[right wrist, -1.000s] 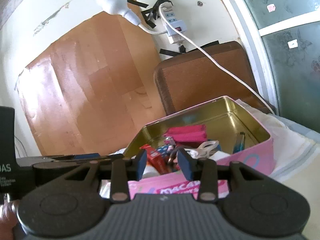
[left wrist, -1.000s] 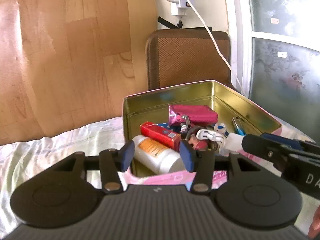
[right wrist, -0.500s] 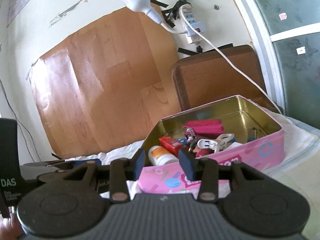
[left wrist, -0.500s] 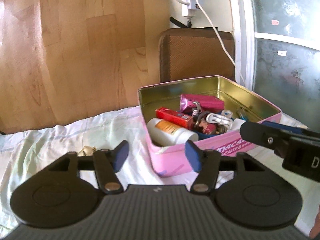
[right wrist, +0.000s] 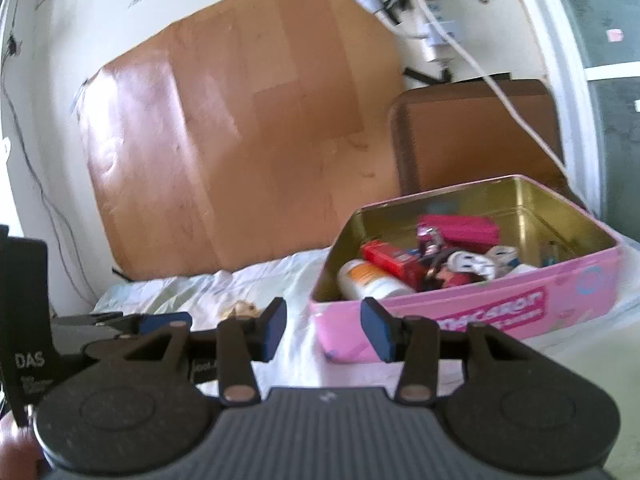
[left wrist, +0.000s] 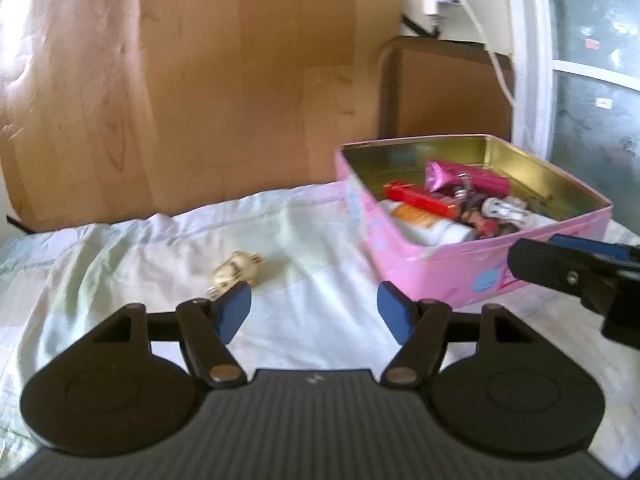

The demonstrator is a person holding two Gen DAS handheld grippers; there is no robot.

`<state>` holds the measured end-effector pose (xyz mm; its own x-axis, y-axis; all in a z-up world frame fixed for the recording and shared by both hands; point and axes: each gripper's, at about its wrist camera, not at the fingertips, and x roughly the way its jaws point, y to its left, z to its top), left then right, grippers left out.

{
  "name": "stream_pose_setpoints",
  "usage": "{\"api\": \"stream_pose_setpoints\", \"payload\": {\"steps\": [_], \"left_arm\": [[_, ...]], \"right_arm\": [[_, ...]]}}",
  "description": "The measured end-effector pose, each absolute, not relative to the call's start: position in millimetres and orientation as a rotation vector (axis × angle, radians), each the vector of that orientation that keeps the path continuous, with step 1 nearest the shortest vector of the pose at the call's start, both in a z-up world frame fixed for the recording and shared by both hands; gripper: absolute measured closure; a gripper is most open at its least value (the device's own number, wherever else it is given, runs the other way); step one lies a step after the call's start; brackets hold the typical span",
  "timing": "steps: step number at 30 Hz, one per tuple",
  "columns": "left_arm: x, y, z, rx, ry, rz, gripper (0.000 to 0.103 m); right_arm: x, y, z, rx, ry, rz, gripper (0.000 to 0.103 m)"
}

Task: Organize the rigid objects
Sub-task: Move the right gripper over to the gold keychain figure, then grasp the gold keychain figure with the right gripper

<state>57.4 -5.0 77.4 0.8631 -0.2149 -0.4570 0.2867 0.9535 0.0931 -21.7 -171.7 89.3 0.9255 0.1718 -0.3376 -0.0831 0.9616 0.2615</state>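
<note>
Wood-grain board propped against the wall at the back, filling most of the left-wrist view. Brown chair back to its right, white cable trailing down across it.

Pale, creased cloth spread over the whole work surface.

Pink tin, open-topped, gold inside, sitting on the cloth right of centre. Packed inside: white bottle with orange label lying at the near-left corner, red box just behind it, magenta pouch further back, small white toy and other bits too blurred to name.

Left gripper low over bare cloth, left of the tin. Jaws wide apart, having just been opening; nothing between them, only cloth. Tip of the right gripper entering from the right edge of that view, in front of the tin's near wall.

Right gripper pointing at the tin's near-left corner. Jaws partly apart, having just been opening a little; nothing gripped between the blue pads.

Small cream-coloured toy lying loose on the cloth, well apart from the tin, just beyond the left gripper's left-hand finger. Touching or only overlapping in view: cannot tell. Same toy partly hidden behind the right gripper's left-hand finger in the right-wrist view.
</note>
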Motion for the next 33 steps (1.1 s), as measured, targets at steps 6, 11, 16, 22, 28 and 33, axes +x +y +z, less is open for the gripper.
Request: {"api": "stream_pose_setpoints", "payload": {"steps": [6,11,16,22,28,33], "left_arm": [[76.4,29.7,67.2,0.150,0.474,-0.211,0.031],[91.8,56.1,59.7,0.134,0.488,-0.167,0.031],[105.3,77.7,53.2,0.129,0.501,-0.127,0.031],[118.1,103.5,48.6,0.115,0.503,-0.088,0.031],[132.7,136.6,41.1,0.024,0.518,-0.027,0.031],[145.3,161.4,37.6,-0.085,0.532,-0.001,0.031]], "right_arm": [[-8.1,-142.9,83.5,0.198,0.399,0.175,0.061],[3.1,-120.8,77.8,0.161,0.430,0.204,0.060],[15.0,-100.6,73.9,0.134,0.453,0.230,0.060],[34.2,-77.4,68.4,0.108,0.481,0.268,0.060],[60.8,-60.4,59.6,0.115,0.529,0.299,0.060],[98.6,-52.0,56.9,0.123,0.538,0.293,0.055]]}}
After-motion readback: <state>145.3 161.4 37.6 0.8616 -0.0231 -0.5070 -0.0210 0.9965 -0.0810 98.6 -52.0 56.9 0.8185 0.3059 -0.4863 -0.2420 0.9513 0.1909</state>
